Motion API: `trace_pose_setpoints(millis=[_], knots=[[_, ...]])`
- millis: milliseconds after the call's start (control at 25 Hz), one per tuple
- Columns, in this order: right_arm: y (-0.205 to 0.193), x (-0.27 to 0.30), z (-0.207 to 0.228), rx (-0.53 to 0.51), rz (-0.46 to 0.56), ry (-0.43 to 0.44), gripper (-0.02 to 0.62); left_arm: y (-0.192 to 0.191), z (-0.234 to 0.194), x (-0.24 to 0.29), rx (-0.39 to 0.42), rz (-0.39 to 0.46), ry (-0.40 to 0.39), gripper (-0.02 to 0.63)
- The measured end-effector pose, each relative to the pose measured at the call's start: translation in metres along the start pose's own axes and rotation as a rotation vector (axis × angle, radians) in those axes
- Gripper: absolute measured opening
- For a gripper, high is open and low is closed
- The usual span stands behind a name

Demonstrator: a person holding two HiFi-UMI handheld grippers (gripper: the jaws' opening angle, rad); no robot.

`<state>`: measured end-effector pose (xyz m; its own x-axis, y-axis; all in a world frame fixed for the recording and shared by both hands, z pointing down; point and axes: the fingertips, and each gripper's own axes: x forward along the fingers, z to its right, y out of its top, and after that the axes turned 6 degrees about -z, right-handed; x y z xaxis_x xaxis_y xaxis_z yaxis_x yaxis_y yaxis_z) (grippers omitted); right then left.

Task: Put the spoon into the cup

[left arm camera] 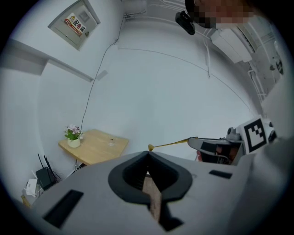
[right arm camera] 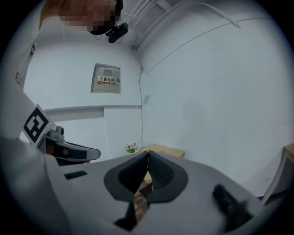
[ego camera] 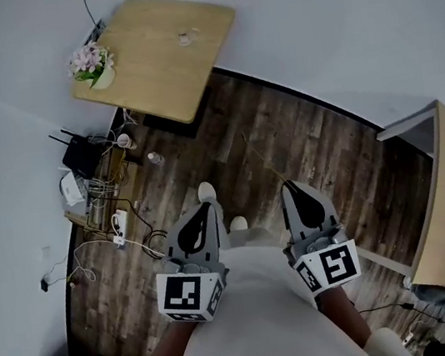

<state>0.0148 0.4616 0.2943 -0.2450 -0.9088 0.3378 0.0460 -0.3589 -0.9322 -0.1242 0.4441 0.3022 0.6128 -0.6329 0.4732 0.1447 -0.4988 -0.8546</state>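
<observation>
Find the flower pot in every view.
Head view: flower pot, upper left.
Left gripper view: flower pot, left of centre, low.
Right gripper view: flower pot, tiny, just left of centre.
Shared landmark: the wooden table it stands on.

Sparse office-like room.
White walls (ego camera: 330, 11), plank floor (ego camera: 283, 137), counter (ego camera: 159, 52) with potted flowers (ego camera: 92, 66), router (ego camera: 79, 154) amid cables (ego camera: 136, 240), wall electrical box (left arm camera: 75, 23).

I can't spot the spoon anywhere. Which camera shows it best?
The left gripper view: the gold spoon sticks out sideways from the right gripper. The head view shows a thin line; the right gripper view, nothing clear.
</observation>
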Motion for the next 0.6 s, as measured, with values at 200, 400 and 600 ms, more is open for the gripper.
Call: trace_pose_setpoints(millis=[200, 400, 600], knots=[[0.002, 0.008, 0.021, 0.034, 0.004, -0.011, 0.032, 0.014, 0.003, 0.023, 0.014, 0.003, -0.017, 0.011], [0.009, 0.035, 0.050, 0.044, 0.005, -0.046, 0.032, 0.030, -0.006, 0.071, 0.014, -0.006, -0.053, 0.011], [0.027, 0.091, 0.094, 0.019, -0.016, -0.077, 0.032, 0.063, -0.024, 0.152, 0.024, -0.016, -0.106, 0.011]])
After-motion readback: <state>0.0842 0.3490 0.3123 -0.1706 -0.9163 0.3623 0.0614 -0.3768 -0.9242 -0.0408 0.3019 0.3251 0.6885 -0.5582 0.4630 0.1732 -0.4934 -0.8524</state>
